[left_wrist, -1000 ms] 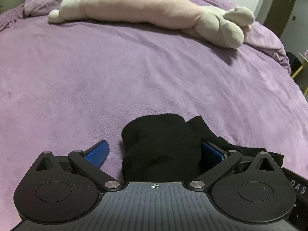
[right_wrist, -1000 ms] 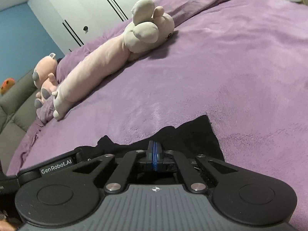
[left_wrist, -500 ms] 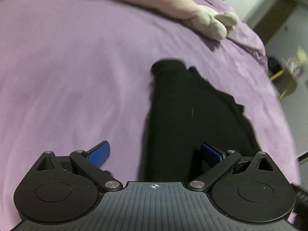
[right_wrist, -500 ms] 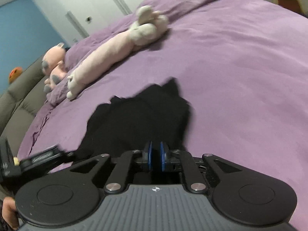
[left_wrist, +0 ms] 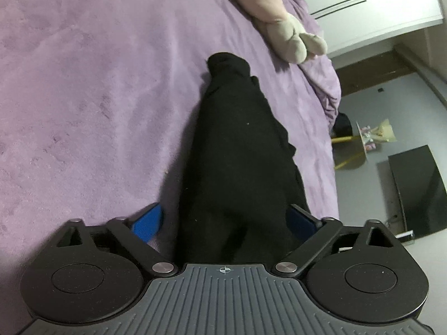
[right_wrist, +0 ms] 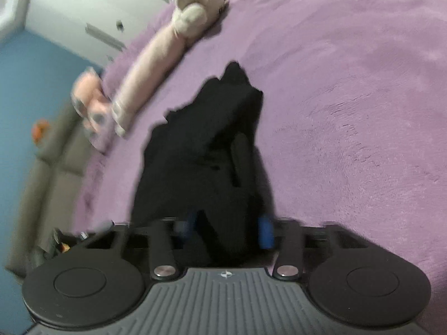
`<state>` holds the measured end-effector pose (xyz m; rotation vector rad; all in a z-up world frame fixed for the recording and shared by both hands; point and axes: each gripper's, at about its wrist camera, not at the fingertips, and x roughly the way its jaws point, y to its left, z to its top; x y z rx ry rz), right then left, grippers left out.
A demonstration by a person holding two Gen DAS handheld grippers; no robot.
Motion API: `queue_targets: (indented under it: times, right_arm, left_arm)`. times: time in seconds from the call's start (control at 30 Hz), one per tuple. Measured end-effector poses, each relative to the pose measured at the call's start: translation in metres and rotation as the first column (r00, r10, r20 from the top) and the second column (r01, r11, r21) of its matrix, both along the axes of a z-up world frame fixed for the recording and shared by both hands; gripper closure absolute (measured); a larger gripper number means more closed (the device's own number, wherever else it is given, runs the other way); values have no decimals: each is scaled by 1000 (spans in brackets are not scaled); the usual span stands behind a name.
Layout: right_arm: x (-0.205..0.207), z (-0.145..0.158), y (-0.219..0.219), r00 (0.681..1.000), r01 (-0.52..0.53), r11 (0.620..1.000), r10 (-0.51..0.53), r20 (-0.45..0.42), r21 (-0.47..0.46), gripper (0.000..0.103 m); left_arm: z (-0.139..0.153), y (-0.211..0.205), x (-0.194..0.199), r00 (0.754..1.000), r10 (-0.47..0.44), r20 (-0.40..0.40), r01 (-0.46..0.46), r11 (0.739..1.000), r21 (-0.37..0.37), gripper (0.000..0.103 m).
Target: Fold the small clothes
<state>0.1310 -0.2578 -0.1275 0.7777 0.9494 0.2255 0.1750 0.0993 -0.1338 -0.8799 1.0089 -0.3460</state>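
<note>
A small black garment [left_wrist: 240, 150] hangs lengthwise over the purple bedspread [left_wrist: 83, 97], lifted at its near end. My left gripper [left_wrist: 223, 220] is wide open, its blue pads on either side of the cloth, which drapes between them. In the right wrist view the same black garment [right_wrist: 206, 145] runs away from my right gripper [right_wrist: 226, 231]. Its jaws stand apart with cloth bunched between the blue fingertips [right_wrist: 265, 231]. The view is blurred.
A long pink and beige plush toy [left_wrist: 282, 25] lies at the far side of the bed, also in the right wrist view [right_wrist: 156, 64]. A smaller pink plush [right_wrist: 89, 103] sits beside it. The bed edge [left_wrist: 332, 111] drops to a floor with clutter. A grey sofa [right_wrist: 42, 184] is at left.
Both grippers rose and tilted down, lifting the garment so it hangs stretched out. The right jaws went from shut to parted. The left jaws stayed open.
</note>
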Motion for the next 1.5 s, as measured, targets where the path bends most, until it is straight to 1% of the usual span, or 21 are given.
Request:
queue_targets:
  times: [0.03,0.1,0.13,0.17,0.2,0.27,0.3,0.43,0.53,0.57,0.6,0.63,0.73,0.77,0.83,0.9,1.0,1.17,1.37,1.43,1.5]
  right_arm:
    - [0,0,-4,1000,7,998,-6,-10,69,82]
    - [-5,-7,-19,999,43,942,-40,-17,332,84]
    - [-7,-14,-25,998,70,896,-63,-31,438,84]
    - [-8,-19,-30,995,99,873,-81,-58,477,84]
    - [-10,-18,-32,989,138,906,-107,-99,401,84]
    - [-13,-5,-26,986,139,982,-124,-115,128,74]
    - [-17,-1,-23,990,120,988,-111,-91,94,71]
    - [-32,15,-20,992,123,989,-119,-46,86,69]
    - [-37,19,-16,992,124,988,-121,-30,94,69]
    - [-36,20,-14,992,118,991,-116,-41,62,73]
    - [-33,20,-11,992,113,993,-111,-52,25,90]
    - [-34,21,-10,992,115,993,-114,-47,29,90]
    - [-42,17,-23,989,143,963,-147,0,228,92]
    - [-42,17,-23,988,156,973,-156,-12,172,92]
    - [-37,20,-19,985,152,986,-157,-74,-71,90]
    - [-39,20,-22,985,161,986,-163,-60,-34,86]
    - [-36,35,-19,979,203,976,-203,1,-77,82]
    - [7,55,15,990,129,956,-111,85,-262,81]
    - [63,42,64,999,5,851,19,42,-525,82]
    - [65,39,70,998,-4,816,38,46,-578,79]
    - [64,35,66,998,-4,817,39,48,-576,78]
  left_arm:
    - [3,2,1,1000,-9,-2,9,999,-45,20]
    - [8,8,1,1000,-7,-17,4,985,-173,21]
    - [12,11,1,1000,2,-13,-5,982,-190,21]
    - [17,12,1,1000,2,-9,-4,984,-176,21]
    - [22,13,0,1000,1,-5,-2,990,-144,21]
    - [30,16,-6,1000,12,7,-12,997,-82,22]
    - [34,17,-9,1000,20,16,-19,999,-43,22]
    - [45,15,-19,999,-1,40,-4,990,139,22]
    - [41,8,-25,999,-32,28,26,986,167,21]
    - [39,3,-25,999,-39,18,36,984,172,21]
    - [36,-1,-24,999,-45,7,43,982,183,21]
    - [34,-4,-25,999,-50,-3,50,978,201,21]
    - [35,-11,-29,998,-58,-10,59,963,262,21]
    - [35,-11,-30,998,-57,-9,58,957,286,21]
    - [37,-13,-30,998,-55,-16,57,936,348,21]
    - [39,-16,-30,999,-50,-20,54,905,421,21]
    - [47,-23,-26,998,-52,16,38,868,494,20]
    - [50,-44,-2,998,-63,28,40,861,508,17]
    - [32,-60,23,999,-42,-31,52,835,548,13]
    - [29,-61,24,999,-38,-29,47,830,555,9]
    - [27,-61,24,999,-45,-29,53,822,567,7]
